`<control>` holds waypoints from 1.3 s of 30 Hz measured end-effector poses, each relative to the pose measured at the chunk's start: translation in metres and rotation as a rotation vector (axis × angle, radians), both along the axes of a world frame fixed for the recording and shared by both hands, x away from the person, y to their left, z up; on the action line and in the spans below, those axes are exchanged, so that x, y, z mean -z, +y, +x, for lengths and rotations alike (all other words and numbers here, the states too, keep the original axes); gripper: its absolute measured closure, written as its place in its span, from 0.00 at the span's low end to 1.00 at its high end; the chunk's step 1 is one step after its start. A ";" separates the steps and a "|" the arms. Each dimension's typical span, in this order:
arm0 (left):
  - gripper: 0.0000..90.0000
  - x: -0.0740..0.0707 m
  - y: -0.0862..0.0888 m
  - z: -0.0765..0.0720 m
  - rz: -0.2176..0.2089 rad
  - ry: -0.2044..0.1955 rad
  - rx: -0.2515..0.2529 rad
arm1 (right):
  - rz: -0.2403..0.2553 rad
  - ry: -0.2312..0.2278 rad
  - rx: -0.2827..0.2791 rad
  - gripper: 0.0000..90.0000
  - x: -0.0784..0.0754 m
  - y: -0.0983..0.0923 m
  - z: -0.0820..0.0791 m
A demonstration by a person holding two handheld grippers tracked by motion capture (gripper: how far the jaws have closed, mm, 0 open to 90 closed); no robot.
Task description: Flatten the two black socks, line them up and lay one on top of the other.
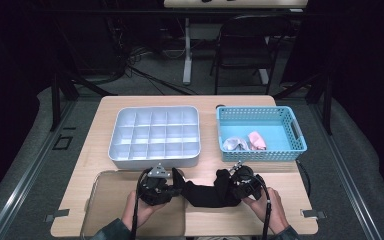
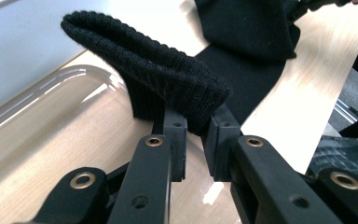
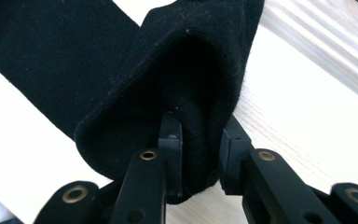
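A: Your desk (image 1: 105,107) sits in a dark room, with a folding chair (image 1: 245,45) and cables on the floor beyond its far edge.

B: And on the desk?

A: A grey compartment tray (image 1: 155,136) at far centre and a blue basket (image 1: 261,133) to its right, holding small pale and pink cloths. A clear tray (image 1: 105,200) lies at the near left edge.

B: Where's the sock?

A: The black sock (image 1: 202,192) hangs stretched between your hands, close to the near edge. Your left claw (image 1: 172,186) is clamped on its ribbed cuff; your right claw (image 1: 229,186) is clamped on the other end.

B: Room to move?

A: Bare wood lies right of the right claw, and a narrow strip separates you from both containers.
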State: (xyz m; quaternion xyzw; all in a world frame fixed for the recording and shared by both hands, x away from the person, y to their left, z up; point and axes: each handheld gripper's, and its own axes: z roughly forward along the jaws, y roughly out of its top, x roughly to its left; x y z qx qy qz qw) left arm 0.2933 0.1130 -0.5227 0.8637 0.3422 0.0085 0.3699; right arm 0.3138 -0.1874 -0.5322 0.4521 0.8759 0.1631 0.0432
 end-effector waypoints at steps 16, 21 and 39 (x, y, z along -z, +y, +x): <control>0.63 0.008 0.002 0.008 0.061 0.093 0.004 | 0.005 0.009 0.005 0.70 0.002 -0.018 0.005; 0.66 0.008 0.003 0.010 0.055 0.089 -0.014 | 0.092 0.014 -0.007 0.35 -0.005 -0.018 0.004; 0.91 0.014 -0.007 0.011 0.063 0.073 -0.003 | 0.094 -0.017 0.049 0.62 0.003 -0.006 0.006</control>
